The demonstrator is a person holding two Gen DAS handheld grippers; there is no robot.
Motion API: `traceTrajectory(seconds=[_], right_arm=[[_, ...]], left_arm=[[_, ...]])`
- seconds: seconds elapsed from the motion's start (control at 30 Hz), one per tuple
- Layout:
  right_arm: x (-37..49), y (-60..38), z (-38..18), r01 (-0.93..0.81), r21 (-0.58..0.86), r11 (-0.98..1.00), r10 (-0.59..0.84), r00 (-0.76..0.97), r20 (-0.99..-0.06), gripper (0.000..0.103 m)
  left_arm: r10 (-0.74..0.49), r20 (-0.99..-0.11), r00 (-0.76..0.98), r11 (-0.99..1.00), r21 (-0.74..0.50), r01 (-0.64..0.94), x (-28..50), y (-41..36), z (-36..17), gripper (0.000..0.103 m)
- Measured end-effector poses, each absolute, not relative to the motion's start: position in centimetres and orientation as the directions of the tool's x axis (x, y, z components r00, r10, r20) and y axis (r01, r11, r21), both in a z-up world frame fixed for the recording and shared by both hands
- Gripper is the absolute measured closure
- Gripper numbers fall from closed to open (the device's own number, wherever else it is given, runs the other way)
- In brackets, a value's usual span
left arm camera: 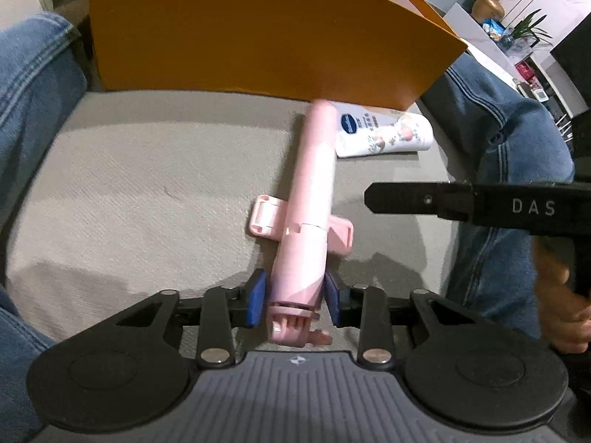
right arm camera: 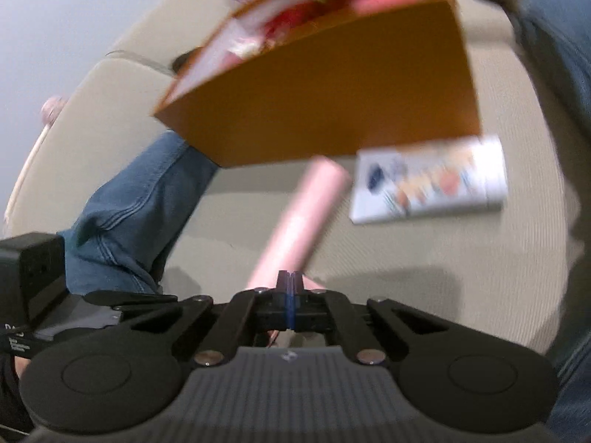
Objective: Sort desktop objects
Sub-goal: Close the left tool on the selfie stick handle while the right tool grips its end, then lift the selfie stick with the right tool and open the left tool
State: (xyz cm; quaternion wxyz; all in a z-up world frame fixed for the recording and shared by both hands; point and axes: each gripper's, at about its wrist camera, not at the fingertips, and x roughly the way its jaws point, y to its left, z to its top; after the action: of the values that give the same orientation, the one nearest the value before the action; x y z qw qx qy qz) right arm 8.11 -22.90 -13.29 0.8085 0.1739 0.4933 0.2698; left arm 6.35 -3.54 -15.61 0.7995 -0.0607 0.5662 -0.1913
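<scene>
The likeliest failure from here was a slip. The left tongs pinched the pink plastic selfie stick only at its near end, beside the hinge, so the long barrel reached away toward twelve o'clock with nothing under its far part but the cushion. Lifted from that end, it would probably droop or swivel between the blue pads, and its tip could catch the front wall of the orange cardboard box, which it already lay just beside. The folded phone clamp sticking out to either side might also snag on the box rim if it went in flat.

The stick was a smooth, pale pink tube lying on the grey fabric sofa cushion, its clamp spread crosswise about a third of the way up. At its two o'clock, touching or very nearly so, lay a white lotion tube with a blue logo and peach print.

The right tongs had their pads pressed together, with nothing visibly between them, hovering above the stick near its lower end; that view was blurred. A closed, idle tool so close could knock the stick during the lift. Denim-clad legs framed the cushion at three and nine o'clock.
</scene>
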Motion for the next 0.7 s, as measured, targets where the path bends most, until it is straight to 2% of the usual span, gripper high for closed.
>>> traceTrajectory(seconds=[0.07, 0.27, 0.47, 0.6, 0.7], right_arm=[[8.5, -22.7, -13.5, -0.248, 0.540, 0.804, 0.595, 0.356, -0.721, 0.102], [9.2, -23.8, -16.8, -0.101, 0.623, 0.776, 0.625, 0.261, -0.736, 0.076], [10.1, -24.4, -18.8, -0.002, 0.703, 0.711, 0.684, 0.232, -0.691, 0.078], [10.2, -24.3, -18.8, 0.001, 0.712, 0.702, 0.691, 0.244, -0.681, 0.086], [9.8, -24.2, -17.5, -0.040, 0.720, 0.692, 0.701, 0.272, -0.659, 0.093]], left_arm=[[-0.387, -0.876, 0.288, 0.917, -0.335, 0.215, 6.4, -3.1, -15.7, 0.066], [-0.453, -0.845, 0.285, 0.891, -0.434, 0.131, 6.6, -1.8, -16.5, 0.067], [-0.487, -0.827, 0.281, 0.872, -0.479, 0.101, 6.7, -1.5, -16.7, 0.067], [-0.493, -0.828, 0.266, 0.869, -0.483, 0.107, 6.8, -1.7, -16.9, 0.069], [-0.451, -0.845, 0.287, 0.893, -0.426, 0.147, 6.4, -2.4, -16.1, 0.070]])
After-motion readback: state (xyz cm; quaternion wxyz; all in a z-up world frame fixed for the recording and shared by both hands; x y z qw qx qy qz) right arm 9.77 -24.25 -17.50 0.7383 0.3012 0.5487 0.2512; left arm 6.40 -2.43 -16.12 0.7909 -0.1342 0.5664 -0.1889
